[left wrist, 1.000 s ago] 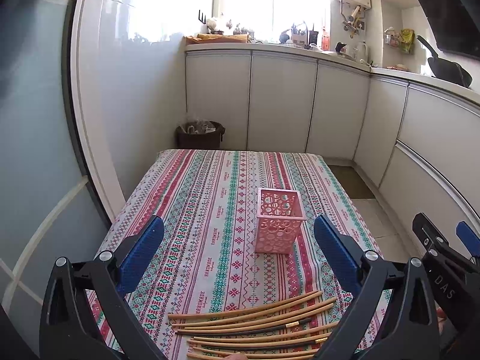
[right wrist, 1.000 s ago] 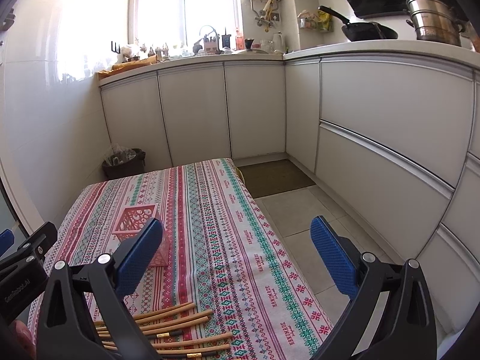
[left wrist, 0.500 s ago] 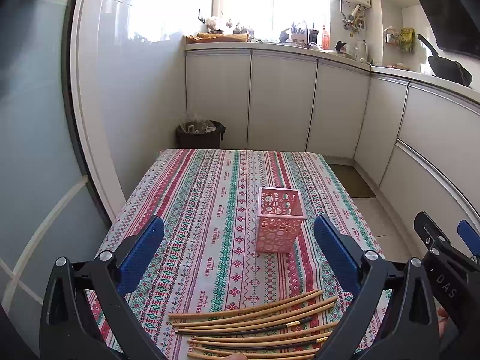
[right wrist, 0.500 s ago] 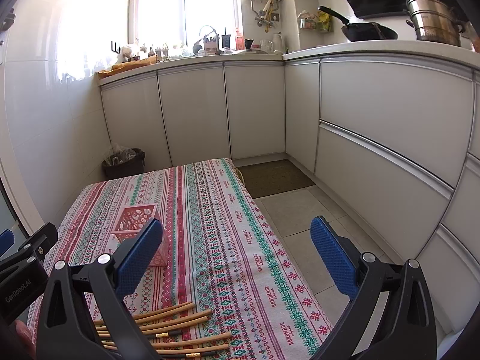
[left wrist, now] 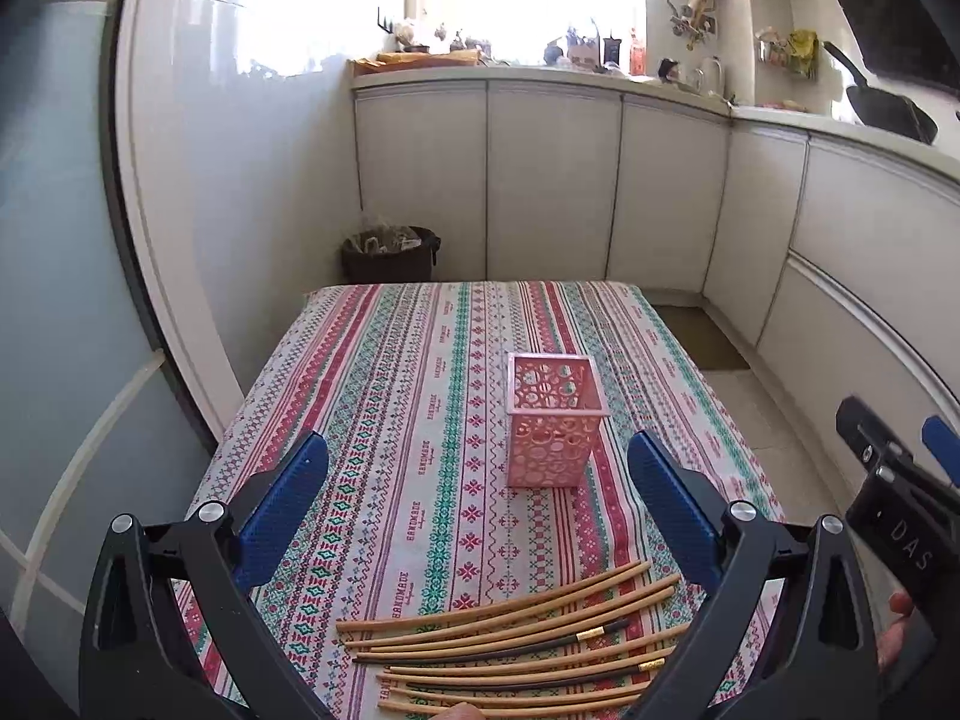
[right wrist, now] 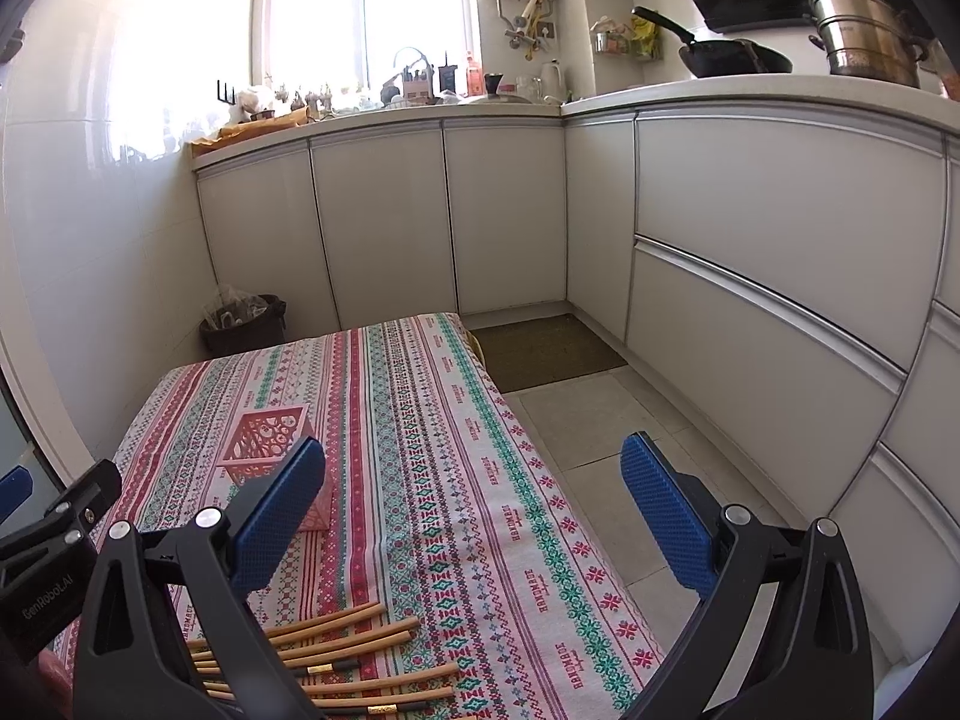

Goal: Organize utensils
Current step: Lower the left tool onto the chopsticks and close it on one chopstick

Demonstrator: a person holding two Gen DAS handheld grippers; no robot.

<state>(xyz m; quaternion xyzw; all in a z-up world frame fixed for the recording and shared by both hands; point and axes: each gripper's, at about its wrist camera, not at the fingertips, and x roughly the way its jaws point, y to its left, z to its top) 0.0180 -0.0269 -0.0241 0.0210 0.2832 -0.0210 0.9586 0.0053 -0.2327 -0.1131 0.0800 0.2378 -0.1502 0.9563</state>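
Note:
Several chopsticks [left wrist: 516,654], most tan bamboo and two dark with gold bands, lie side by side near the table's front edge; the right wrist view shows the chopsticks [right wrist: 336,654] at lower left. A pink perforated square holder [left wrist: 552,426] stands upright mid-table, seen as the holder [right wrist: 270,450] partly behind a blue pad in the right wrist view. My left gripper [left wrist: 477,501] hovers open above the chopsticks, nothing between its pads. My right gripper [right wrist: 471,507] is open and holds nothing, over the table's right edge and the floor.
A striped patterned tablecloth [left wrist: 420,396] covers the table. White cabinets [right wrist: 504,210] wrap the back and right. A dark waste bin [left wrist: 390,252] sits by the far left wall, a brown mat [right wrist: 546,351] on the tiled floor. A pan and steel pot [right wrist: 864,36] rest on the counter.

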